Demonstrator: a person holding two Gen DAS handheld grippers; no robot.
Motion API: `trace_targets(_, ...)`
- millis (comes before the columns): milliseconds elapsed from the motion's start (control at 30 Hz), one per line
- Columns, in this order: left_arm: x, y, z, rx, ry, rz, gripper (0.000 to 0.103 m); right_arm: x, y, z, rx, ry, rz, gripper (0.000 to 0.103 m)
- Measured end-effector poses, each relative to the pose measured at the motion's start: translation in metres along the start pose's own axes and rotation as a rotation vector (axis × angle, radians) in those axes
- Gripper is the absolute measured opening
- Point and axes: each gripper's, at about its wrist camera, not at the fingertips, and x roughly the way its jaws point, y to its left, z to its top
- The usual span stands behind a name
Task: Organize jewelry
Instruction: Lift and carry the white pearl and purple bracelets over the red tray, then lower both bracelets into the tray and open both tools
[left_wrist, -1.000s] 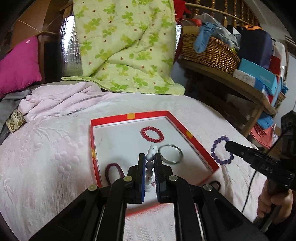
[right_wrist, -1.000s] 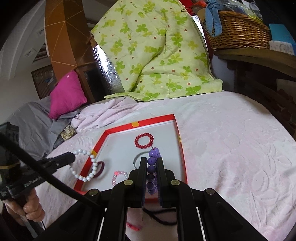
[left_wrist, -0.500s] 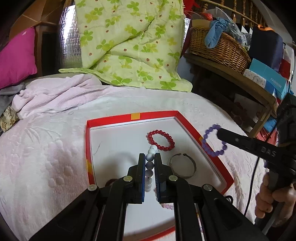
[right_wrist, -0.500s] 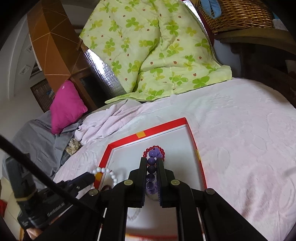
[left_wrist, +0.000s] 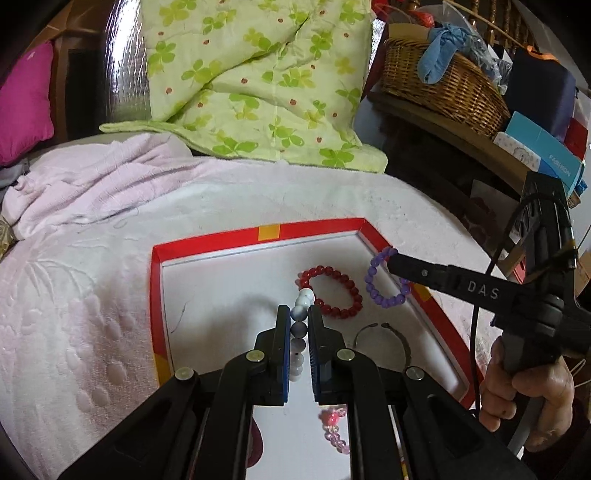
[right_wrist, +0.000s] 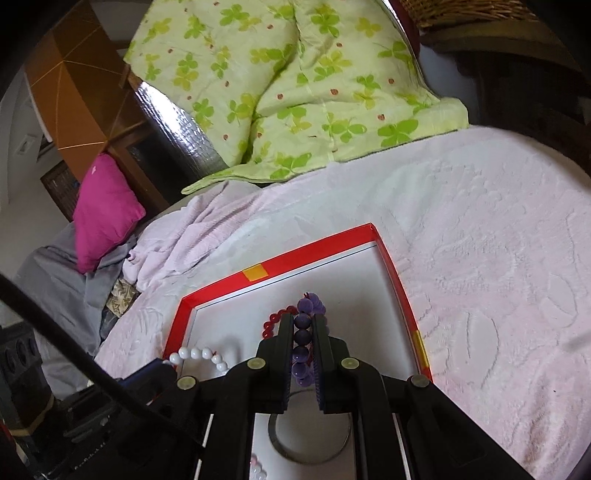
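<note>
A red-rimmed tray (left_wrist: 314, 229) with a white floor lies on the pink bedspread. In it lie a red bead bracelet (left_wrist: 332, 291), a silver bangle (left_wrist: 384, 336) and a pink bead bracelet (left_wrist: 334, 428). My left gripper (left_wrist: 298, 317) is shut on a white bead bracelet (left_wrist: 300, 325) and holds it above the tray's middle. My right gripper (right_wrist: 303, 325) is shut on a purple bead bracelet (right_wrist: 303, 339) above the tray (right_wrist: 280, 264); in the left wrist view the purple loop (left_wrist: 384, 280) hangs over the tray's right side. The white bracelet (right_wrist: 199, 356) also shows in the right wrist view.
A green clover quilt (left_wrist: 251, 81) and a crumpled pink blanket (left_wrist: 92, 184) lie behind the tray. A magenta pillow (right_wrist: 103, 210) is at the far left. A wooden shelf with a wicker basket (left_wrist: 443, 81) and boxes stands to the right.
Both grippers have moved forward over the tray with their bracelets. The purple bracelet went from beside the tray's right rim to above its inside.
</note>
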Motion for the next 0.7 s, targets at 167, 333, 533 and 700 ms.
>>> trace_targets(167, 0.008, -0.001, -0.002, 0.002, 0.026, 0.001, 0.009, 0.013, -0.008, 0.001, 0.042, 0.028, 0.007, 0.011)
trace_targets(333, 0.011, -0.003, -0.005, 0.007, 0.041, 0.019, 0.010, 0.015, -0.013, 0.002, 0.059, 0.038, -0.006, 0.011)
trace_targets(533, 0.015, -0.002, -0.008, 0.020, 0.067, 0.067, 0.010, 0.018, -0.014, -0.001, 0.063, 0.056, -0.024, 0.013)
trace_targets(700, 0.016, 0.000, -0.009, 0.020, 0.076, 0.100, 0.010, 0.019, -0.013, -0.002, 0.045, 0.061, -0.048, 0.013)
